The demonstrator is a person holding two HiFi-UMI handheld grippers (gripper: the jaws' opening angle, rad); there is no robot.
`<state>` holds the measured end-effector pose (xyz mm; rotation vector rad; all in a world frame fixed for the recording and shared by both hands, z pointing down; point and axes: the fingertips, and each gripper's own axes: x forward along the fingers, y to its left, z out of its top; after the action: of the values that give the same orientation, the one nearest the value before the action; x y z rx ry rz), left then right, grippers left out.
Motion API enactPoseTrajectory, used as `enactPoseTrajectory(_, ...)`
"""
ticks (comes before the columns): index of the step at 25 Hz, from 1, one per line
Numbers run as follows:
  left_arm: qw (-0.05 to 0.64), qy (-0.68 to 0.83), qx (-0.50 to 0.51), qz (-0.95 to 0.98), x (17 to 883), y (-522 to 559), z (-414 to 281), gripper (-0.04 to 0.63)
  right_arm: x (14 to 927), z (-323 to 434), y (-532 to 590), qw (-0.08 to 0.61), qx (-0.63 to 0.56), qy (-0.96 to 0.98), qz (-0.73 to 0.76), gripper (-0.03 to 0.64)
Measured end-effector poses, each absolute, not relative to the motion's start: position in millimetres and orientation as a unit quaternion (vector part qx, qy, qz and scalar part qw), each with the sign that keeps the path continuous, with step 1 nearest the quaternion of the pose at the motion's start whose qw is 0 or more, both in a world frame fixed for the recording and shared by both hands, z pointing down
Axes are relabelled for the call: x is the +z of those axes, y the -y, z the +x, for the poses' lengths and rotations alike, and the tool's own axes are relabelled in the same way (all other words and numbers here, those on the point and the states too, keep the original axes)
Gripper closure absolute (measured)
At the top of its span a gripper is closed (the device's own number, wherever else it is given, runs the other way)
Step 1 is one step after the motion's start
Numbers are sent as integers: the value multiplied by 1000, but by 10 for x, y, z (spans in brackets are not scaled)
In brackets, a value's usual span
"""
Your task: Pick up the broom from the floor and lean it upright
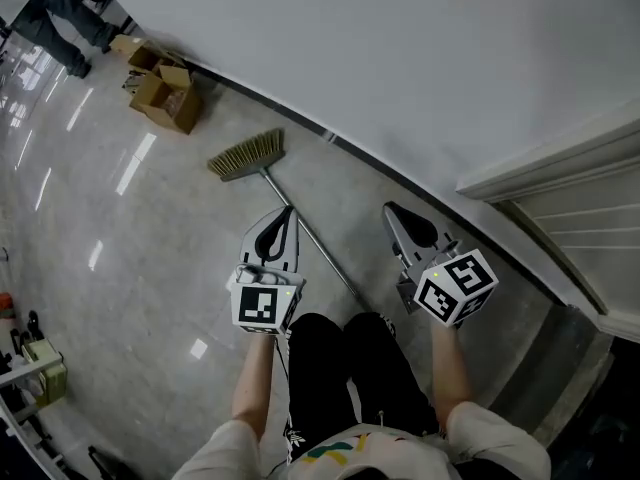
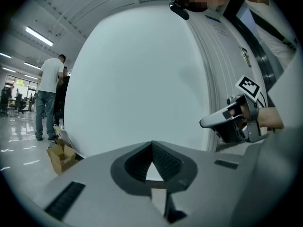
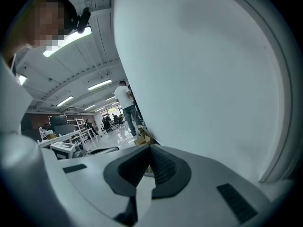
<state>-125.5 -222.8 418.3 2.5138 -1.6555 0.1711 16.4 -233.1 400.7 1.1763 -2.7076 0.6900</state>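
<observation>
Head view: broom (image 1: 325,254) lies flat on the glossy floor (image 1: 120,248); bristle head (image 1: 247,156) at the far left, close to the base of the white wall (image 1: 400,58); handle runs near and to the right, ending by the person's dark-trousered legs (image 1: 350,368).

Left gripper (image 1: 287,211): held out in front of the person, just left of the handle as seen from above; marker cube (image 1: 265,305) at its near end. Left gripper view: jaws brought fully together at the tips (image 2: 152,144); nothing between them, only the pale wall beyond; it has hold of nothing.

Right gripper (image 1: 392,208): right of the handle, so the handle passes between the two grippers in the head view; its cube (image 1: 458,286) sits at the near end. Right gripper view: jaws likewise closed tip to tip (image 3: 149,148); empty; wall fills the right of the view, open hall to the left. It also shows at the right of the left gripper view (image 2: 204,123).

Surroundings: open cardboard boxes (image 1: 165,93) on the floor against the wall, far left of the bristles; a standing person (image 1: 60,18) beyond them; white panelled door (image 1: 580,228) at the right.
</observation>
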Motion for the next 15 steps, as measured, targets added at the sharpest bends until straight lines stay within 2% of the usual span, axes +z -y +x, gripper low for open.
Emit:
enactPoseTrajectory(9,-3,485,148,862,6242,2418,-1091,552,5982,260,2426,36,240,891,385,604)
enactPoseTrajectory(15,13,467,167,868,6922,2332,-1030,552,6740,318,2230,67,268,874,400,604)
